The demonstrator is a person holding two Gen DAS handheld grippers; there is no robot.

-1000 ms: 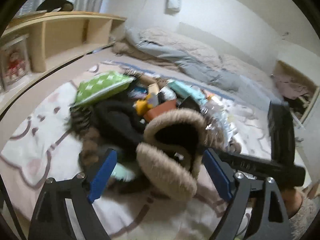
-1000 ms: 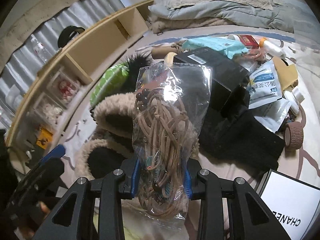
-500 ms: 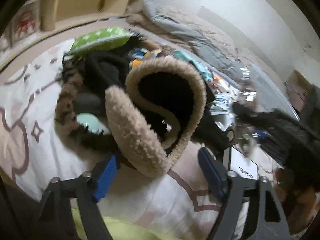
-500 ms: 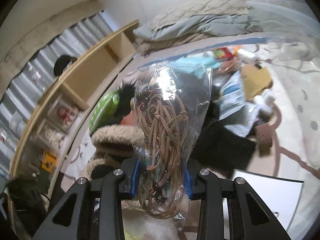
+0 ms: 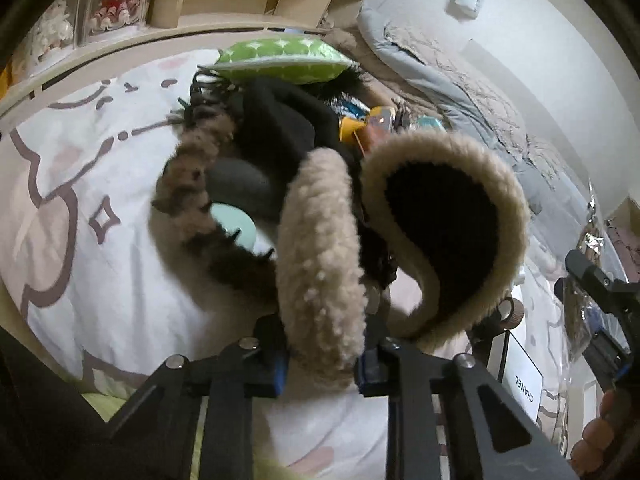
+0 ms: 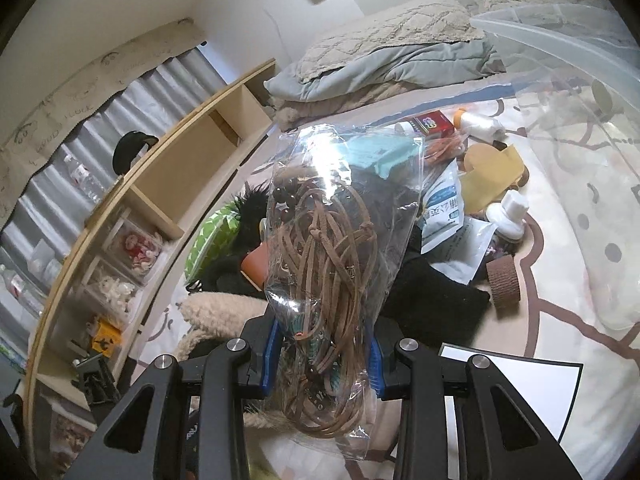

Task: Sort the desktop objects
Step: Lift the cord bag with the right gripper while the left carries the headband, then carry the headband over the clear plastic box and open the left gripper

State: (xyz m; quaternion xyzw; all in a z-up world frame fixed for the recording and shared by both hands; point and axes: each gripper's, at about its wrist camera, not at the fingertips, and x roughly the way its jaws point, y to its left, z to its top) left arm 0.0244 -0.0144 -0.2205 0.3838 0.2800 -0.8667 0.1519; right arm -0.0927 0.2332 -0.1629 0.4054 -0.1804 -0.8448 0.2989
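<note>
Pinching fleece earmuffs (image 5: 320, 264) at bottom centre, the left gripper (image 5: 320, 364) has them lifted; the right gripper (image 6: 320, 350) clamps a bag of cords (image 6: 340, 240) low in frame. Beyond, upper right, a clear bin (image 6: 560, 40) likely receives them next.

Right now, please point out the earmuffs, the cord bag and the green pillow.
earmuffs (image 5: 320, 264): left wrist view, on the fluffy beige pad between the fingers.
cord bag (image 6: 340, 240): right wrist view, on the clear plastic over the brown cords.
green pillow (image 5: 276, 60): left wrist view, on its patterned top.

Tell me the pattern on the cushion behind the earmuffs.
Green with white diamond shapes, clearest in the left wrist view.
</note>
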